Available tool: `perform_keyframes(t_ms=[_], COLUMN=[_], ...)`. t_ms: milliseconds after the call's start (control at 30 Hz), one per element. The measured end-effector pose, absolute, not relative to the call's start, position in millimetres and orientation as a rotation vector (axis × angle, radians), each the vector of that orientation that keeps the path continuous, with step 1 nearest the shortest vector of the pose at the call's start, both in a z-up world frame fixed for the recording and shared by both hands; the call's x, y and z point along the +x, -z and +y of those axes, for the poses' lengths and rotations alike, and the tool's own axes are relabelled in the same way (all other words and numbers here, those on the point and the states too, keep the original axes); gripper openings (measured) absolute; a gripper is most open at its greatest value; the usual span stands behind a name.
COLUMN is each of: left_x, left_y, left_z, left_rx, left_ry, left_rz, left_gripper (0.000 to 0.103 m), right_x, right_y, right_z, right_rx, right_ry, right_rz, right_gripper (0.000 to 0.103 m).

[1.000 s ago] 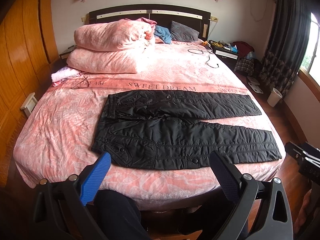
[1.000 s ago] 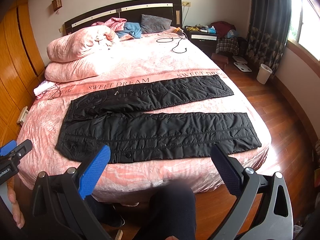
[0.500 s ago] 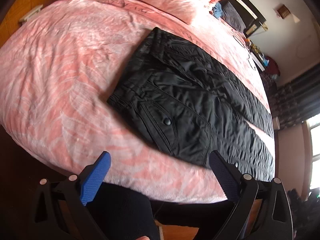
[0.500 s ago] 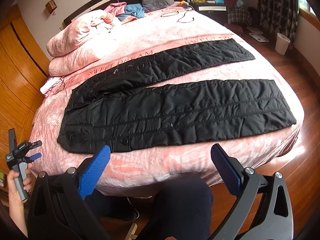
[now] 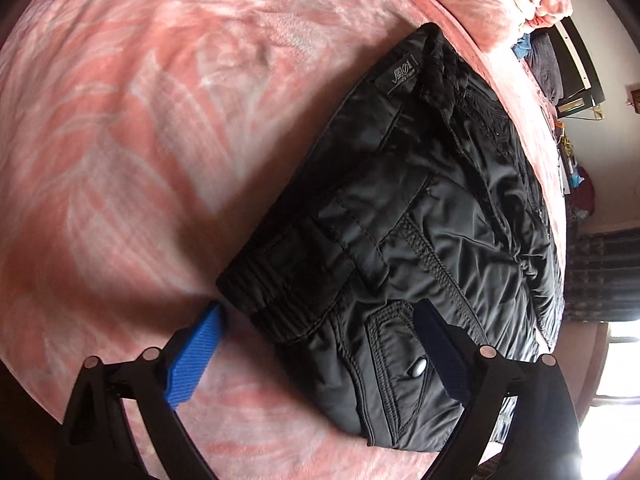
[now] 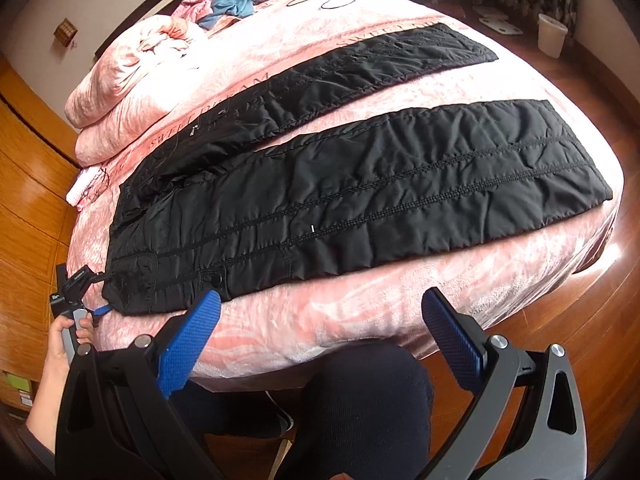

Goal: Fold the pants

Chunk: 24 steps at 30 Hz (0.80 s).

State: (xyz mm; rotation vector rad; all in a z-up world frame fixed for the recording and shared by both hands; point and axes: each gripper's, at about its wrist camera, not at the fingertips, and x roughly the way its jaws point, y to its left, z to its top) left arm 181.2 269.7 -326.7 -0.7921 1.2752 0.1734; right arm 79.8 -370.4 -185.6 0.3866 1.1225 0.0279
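Pants (image 6: 360,200): black padded trousers are laid flat on the pink bedspread (image 6: 360,320), waist toward the left edge of the bed, the two legs spread apart and stretched toward the right.
Waist corner (image 5: 296,280): seen close in the left wrist view, with a snap-buttoned pocket (image 5: 404,364) just beside it.
Left gripper (image 5: 320,344): fingers are spread wide on either side of the waist corner; one blue pad (image 5: 196,356) lies over the bedspread, the other over the pocket; no fabric is clamped.
Right gripper (image 6: 320,328): held off the near edge of the bed, fingers spread wide, nothing between them.
Waste bin (image 6: 552,36): white, on the wooden floor beyond the bed; contents cannot be told.
Bedding (image 6: 132,80): a pink duvet is piled near the headboard.
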Motion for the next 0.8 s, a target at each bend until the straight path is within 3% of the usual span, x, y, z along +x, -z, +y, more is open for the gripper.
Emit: perform_keyframes(t_ms=[67,133,167,233,400,467,500,567,667,800], left_x=[183.9,181.7,180.1,176.2,173.3,176.2,176.6,174.5,169.1,165.4], left_y=[323.2,319.0,318.2,317.0,316.5,325.6,328.1,325.6,321.3,323.1], left_z=[265.8,264.4,264.4,266.2,268.9,269.0,269.7,268.7,268.2,270.3], left_rx=[-0.745,-0.726,-0.738,-0.791,-0.825,-0.840,-0.846,-0.846,-0.835,-0.851], left_ry=[-0.207,-0.225,-0.224,-0.200,-0.180,-0.188,-0.192,-0.211,-0.244,-0.270], left_rz=[1.280,1.274,1.271,1.255,1.223,1.241,1.240,1.229,1.201,1.177], left_gripper=[0.070,0.053,0.050,0.035,0.030,0.040,0.041,0.038,0.029,0.026], right_x=[84.7,87.6,89.4,90.1,74.0,71.1,70.1,66.8,66.1,74.8], right_y=[195.1,206.9,214.7,230.2,251.7,259.5,267.6,286.5,305.9,314.5], right_z=[-389.5,-417.0,-435.4,-476.8,-594.5,-634.8,-654.2,-684.1,-709.8,-718.1], right_rx=[0.434,0.521,0.577,0.691,0.924,0.970,1.008,1.091,1.177,1.185], right_ry=[-0.023,-0.019,-0.021,0.007,0.187,0.258,0.294,0.355,0.373,0.349], right_rz=[1.130,1.138,1.141,1.146,1.040,1.001,0.994,0.997,0.964,0.931], right_gripper=[0.100,0.100,0.100,0.100,0.099,0.099,0.095,0.065,0.062,0.061])
